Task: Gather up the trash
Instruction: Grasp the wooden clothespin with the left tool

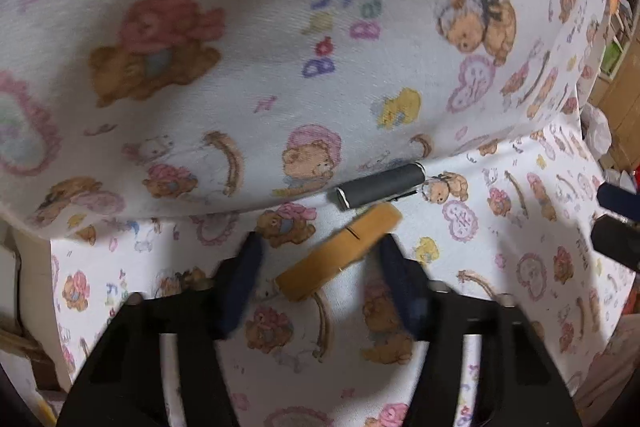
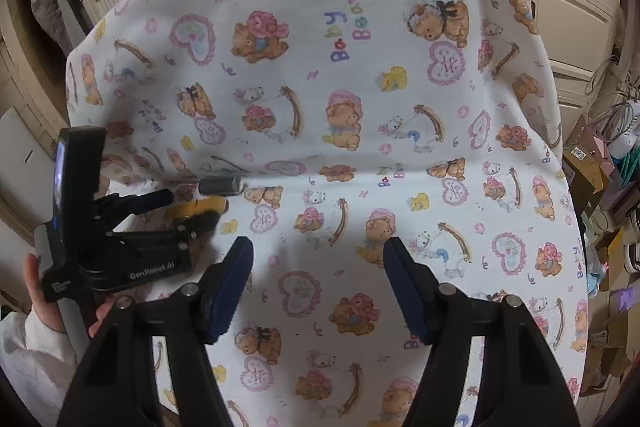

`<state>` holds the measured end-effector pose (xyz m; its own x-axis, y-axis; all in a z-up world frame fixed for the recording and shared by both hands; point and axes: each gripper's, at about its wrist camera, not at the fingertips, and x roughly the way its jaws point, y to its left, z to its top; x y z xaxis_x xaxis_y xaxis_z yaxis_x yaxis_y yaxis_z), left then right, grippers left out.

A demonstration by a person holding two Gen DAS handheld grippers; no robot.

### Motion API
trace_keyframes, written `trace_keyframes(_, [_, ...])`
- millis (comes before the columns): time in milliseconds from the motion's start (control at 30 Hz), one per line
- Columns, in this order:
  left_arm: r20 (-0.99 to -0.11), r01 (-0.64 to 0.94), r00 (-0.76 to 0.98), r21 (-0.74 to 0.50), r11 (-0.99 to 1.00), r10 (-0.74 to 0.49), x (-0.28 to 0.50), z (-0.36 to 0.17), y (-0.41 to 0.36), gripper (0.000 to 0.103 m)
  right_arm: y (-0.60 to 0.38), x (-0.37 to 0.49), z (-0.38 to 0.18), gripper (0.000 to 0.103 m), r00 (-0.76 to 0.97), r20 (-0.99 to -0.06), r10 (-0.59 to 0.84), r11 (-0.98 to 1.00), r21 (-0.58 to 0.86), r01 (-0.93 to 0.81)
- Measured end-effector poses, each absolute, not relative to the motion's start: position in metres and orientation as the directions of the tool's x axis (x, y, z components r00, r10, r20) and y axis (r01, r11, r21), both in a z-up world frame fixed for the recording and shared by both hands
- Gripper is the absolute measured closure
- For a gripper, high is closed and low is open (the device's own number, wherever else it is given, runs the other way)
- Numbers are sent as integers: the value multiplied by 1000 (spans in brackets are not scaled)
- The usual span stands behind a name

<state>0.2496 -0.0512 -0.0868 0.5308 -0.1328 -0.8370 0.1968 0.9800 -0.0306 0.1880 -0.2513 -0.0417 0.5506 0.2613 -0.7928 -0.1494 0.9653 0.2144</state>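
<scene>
White cotton cloth (image 2: 320, 155) with printed teddy bears and pink hearts covers a seat and its backrest. On the seat, close to the fold where the backrest begins, two pieces of trash lie: a yellow-tan stick-shaped piece (image 1: 340, 253) and, just behind it, a dark grey roll (image 1: 380, 185) with white ends. The two are very near, maybe touching at one end.

The left gripper (image 1: 320, 267) points down at the tan piece. Its blue fingers (image 1: 240, 283) stand on both sides of the piece, half open. The right finger seems to touch the piece, the left one is apart from it, so there is no grip yet.

The right gripper (image 2: 318, 283) hangs over bare cloth, its jaws open and holding nothing. A hand (image 2: 40, 287) in a white sleeve (image 2: 32, 351) holds the left gripper's handle.
</scene>
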Motion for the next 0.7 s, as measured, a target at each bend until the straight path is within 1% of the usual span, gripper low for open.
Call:
trace_keyframes(33, [-842, 184, 522, -44, 982, -136, 249, -86, -50, 59, -251, 188, -42, 38, 550, -793, 263, 965, 216, -149])
trace_keyframes(100, [-851, 158, 509, -59, 986, -133, 243, -83, -44, 73, -252, 188, -41, 40, 548, -792, 267, 964, 221, -151])
trace_keyframes(133, [-860, 149, 493, -64, 987, -131, 240, -82, -43, 75, -252, 189, -41, 40, 549, -792, 268, 963, 221, -152])
trace_keyframes(200, [-876, 137, 466, -71, 988, -128, 233, -81, -41, 87, -252, 188, -39, 40, 552, -789, 270, 963, 221, -155])
trace_keyframes(233, [-883, 127, 448, -90, 988, -138, 226, -80, -38, 89, -252, 187, -39, 40, 552, -788, 270, 963, 220, -157])
trace_keyframes(300, [-900, 95, 412, -109, 990, -139, 216, -78, -35, 91, -251, 187, -39, 40, 552, -789, 270, 963, 216, -161])
trace_keyframes(500, [-921, 36, 378, -82, 996, -90, 183, -74, -32, 91, -247, 186, -43, 40, 547, -795, 264, 964, 205, -167])
trace_keyframes(633, [-919, 15, 380, -108, 994, -106, 177, -70, -24, 91, -242, 188, -45, 40, 544, -796, 264, 964, 204, -170])
trace_keyframes(700, [-914, 7, 393, -101, 995, -96, 179, -65, -13, 91, -237, 190, -46, 38, 544, -794, 269, 963, 210, -170])
